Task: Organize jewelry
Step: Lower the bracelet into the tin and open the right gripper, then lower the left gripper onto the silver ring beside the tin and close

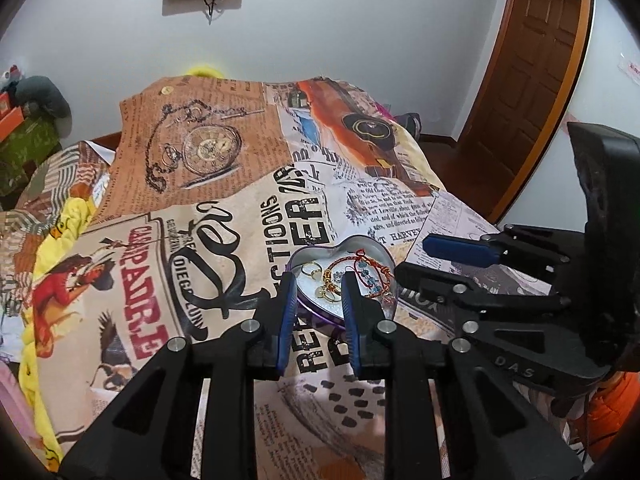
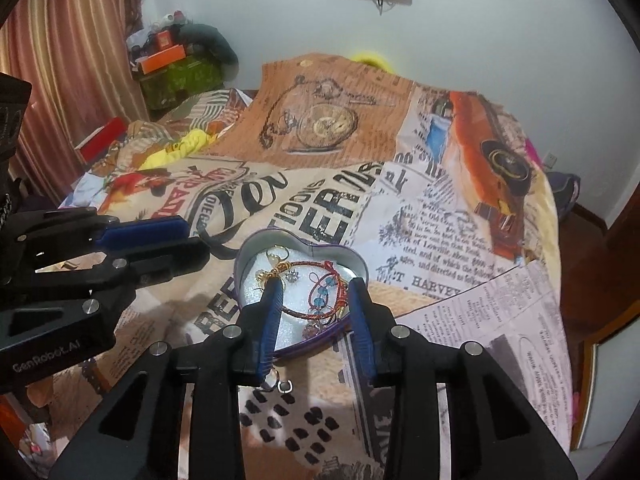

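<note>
- A bed (image 1: 224, 184) under a newspaper-print cover is carrying a heart-shaped tin (image 2: 352, 268).
- The left tool (image 1: 316, 280) and right tool (image 2: 316, 288) are both hovering at the tin, jaws standing apart and gripping nothing.
- A red cord bracelet (image 2: 320, 300) and gold rings (image 1: 314, 269) are lying inside the tin.
- A small silver ring (image 2: 285, 386) is lying on the cover just beside the tin.

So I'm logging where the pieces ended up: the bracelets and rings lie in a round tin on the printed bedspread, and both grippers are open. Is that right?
Not quite: the tin is heart-shaped, not round, as the right wrist view shows. The rest holds: bracelets and rings lie inside it on the printed bedspread, and the left gripper and right gripper are both open.
</note>
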`<act>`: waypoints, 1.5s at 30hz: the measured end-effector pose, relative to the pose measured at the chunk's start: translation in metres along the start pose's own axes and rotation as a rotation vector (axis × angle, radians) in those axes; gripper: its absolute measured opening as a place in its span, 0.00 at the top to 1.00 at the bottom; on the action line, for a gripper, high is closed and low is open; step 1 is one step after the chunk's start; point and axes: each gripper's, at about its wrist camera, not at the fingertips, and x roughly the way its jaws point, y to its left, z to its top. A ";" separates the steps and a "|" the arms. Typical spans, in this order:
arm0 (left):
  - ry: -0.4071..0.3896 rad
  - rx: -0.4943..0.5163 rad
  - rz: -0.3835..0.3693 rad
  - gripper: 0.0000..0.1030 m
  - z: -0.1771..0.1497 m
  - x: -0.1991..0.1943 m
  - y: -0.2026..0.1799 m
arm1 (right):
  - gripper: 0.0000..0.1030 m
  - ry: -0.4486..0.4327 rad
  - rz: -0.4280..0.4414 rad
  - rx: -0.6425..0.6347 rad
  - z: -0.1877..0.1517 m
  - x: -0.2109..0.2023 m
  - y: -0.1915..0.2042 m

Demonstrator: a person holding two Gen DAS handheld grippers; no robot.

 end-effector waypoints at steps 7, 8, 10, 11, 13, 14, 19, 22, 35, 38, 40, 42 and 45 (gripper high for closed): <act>-0.019 0.019 0.008 0.73 -0.004 -0.020 -0.006 | 0.70 -0.028 -0.011 0.003 -0.001 -0.022 0.003; -0.019 0.021 0.009 0.73 -0.004 -0.022 -0.006 | 0.70 -0.030 -0.011 0.005 -0.001 -0.024 0.003; -0.014 0.022 0.012 0.73 -0.007 -0.025 -0.006 | 0.70 -0.034 -0.014 0.013 -0.003 -0.030 0.002; -0.011 0.022 0.014 0.73 -0.009 -0.026 -0.006 | 0.70 -0.034 -0.015 0.015 -0.004 -0.031 0.002; -0.001 0.020 0.014 0.73 -0.012 -0.026 -0.005 | 0.70 -0.029 -0.018 0.020 -0.007 -0.033 0.002; 0.006 0.020 0.014 0.73 -0.014 -0.025 -0.005 | 0.70 -0.025 -0.020 0.022 -0.009 -0.034 0.001; 0.053 0.029 0.015 0.73 -0.027 -0.017 -0.006 | 0.70 0.000 -0.018 0.031 -0.019 -0.035 -0.001; 0.091 0.021 -0.006 0.73 -0.036 -0.008 -0.007 | 0.70 0.020 -0.015 0.041 -0.026 -0.031 -0.003; 0.240 0.079 -0.066 0.73 -0.061 0.048 -0.040 | 0.70 0.138 -0.009 0.065 -0.062 -0.007 -0.017; 0.236 0.089 -0.063 0.73 -0.059 0.055 -0.044 | 0.70 0.146 -0.001 0.067 -0.067 -0.005 -0.021; 0.235 0.095 -0.062 0.73 -0.058 0.060 -0.046 | 0.70 0.147 0.004 0.071 -0.069 -0.004 -0.022; 0.230 0.100 -0.057 0.73 -0.057 0.065 -0.047 | 0.70 0.149 0.013 0.078 -0.070 -0.002 -0.024; 0.225 0.111 -0.056 0.73 -0.057 0.068 -0.048 | 0.70 0.152 0.024 0.083 -0.070 0.001 -0.024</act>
